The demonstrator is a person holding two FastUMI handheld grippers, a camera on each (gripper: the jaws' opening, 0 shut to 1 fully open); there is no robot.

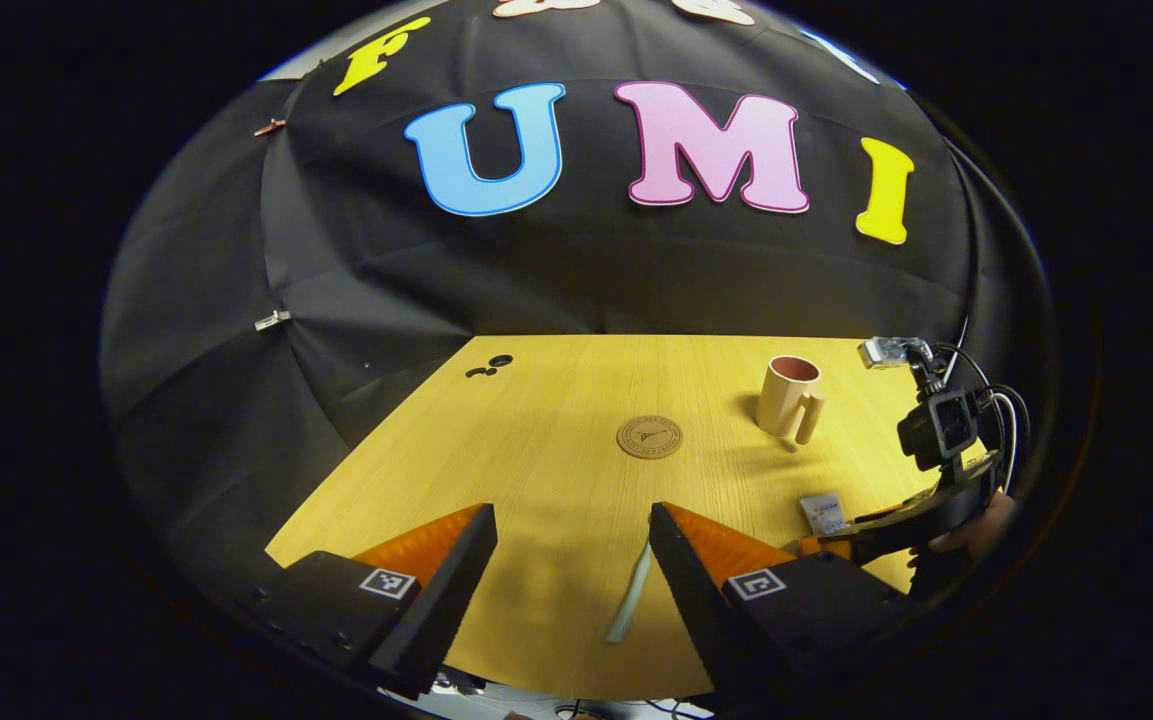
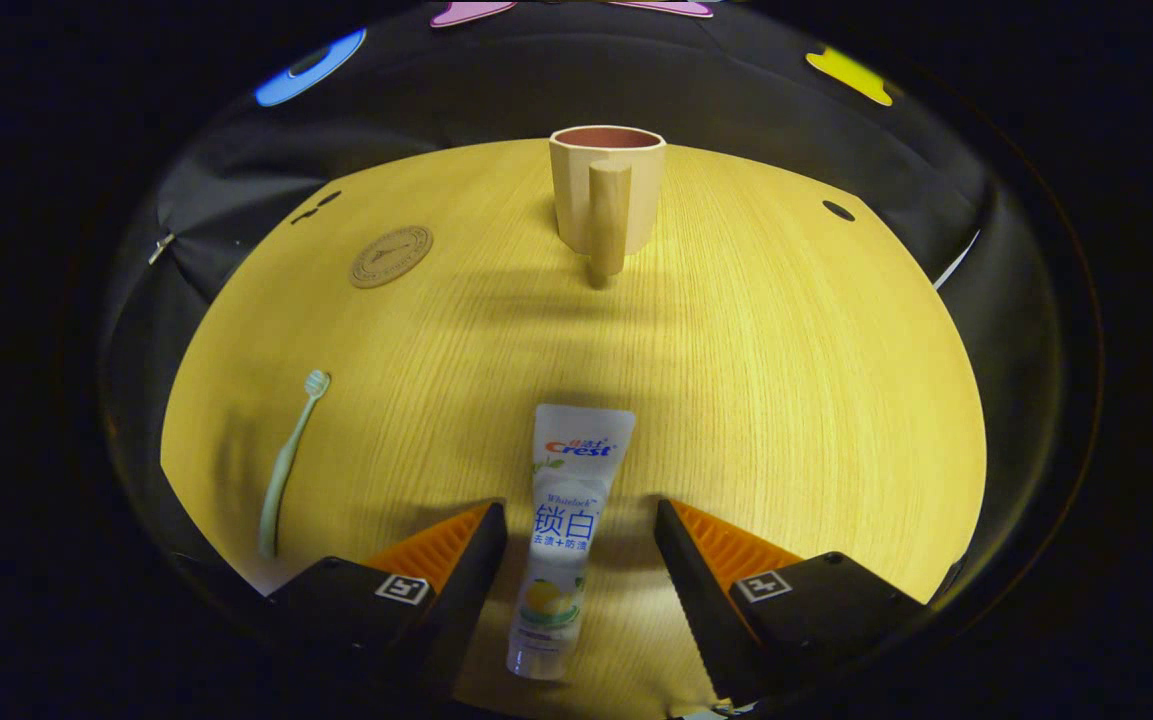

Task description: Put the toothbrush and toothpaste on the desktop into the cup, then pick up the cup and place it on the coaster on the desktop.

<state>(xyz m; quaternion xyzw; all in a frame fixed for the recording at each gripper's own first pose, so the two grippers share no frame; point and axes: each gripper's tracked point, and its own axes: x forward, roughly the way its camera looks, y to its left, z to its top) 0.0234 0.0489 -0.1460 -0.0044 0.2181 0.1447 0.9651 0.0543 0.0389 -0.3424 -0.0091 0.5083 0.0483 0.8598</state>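
Observation:
A white toothpaste tube (image 2: 564,535) lies flat on the wooden desktop between the fingers of my open right gripper (image 2: 580,525), which do not press on it. A pale green toothbrush (image 2: 288,462) lies to its left. The beige cup (image 2: 606,200) with a peg handle stands upright farther back, and the round brown coaster (image 2: 391,256) lies back left. In the left gripper view my open left gripper (image 1: 572,528) hovers over the toothbrush (image 1: 631,597), whose handle shows beside the right finger. Beyond it are the coaster (image 1: 649,437) and the cup (image 1: 789,396). The right gripper (image 1: 841,535) stands over the toothpaste (image 1: 823,512).
The desktop (image 2: 796,380) has small dark holes at its back left (image 1: 489,367) and back right (image 2: 838,210). A hand (image 1: 971,530) holds the right gripper at the table's right side. Black cloth walls the booth behind and beside the table.

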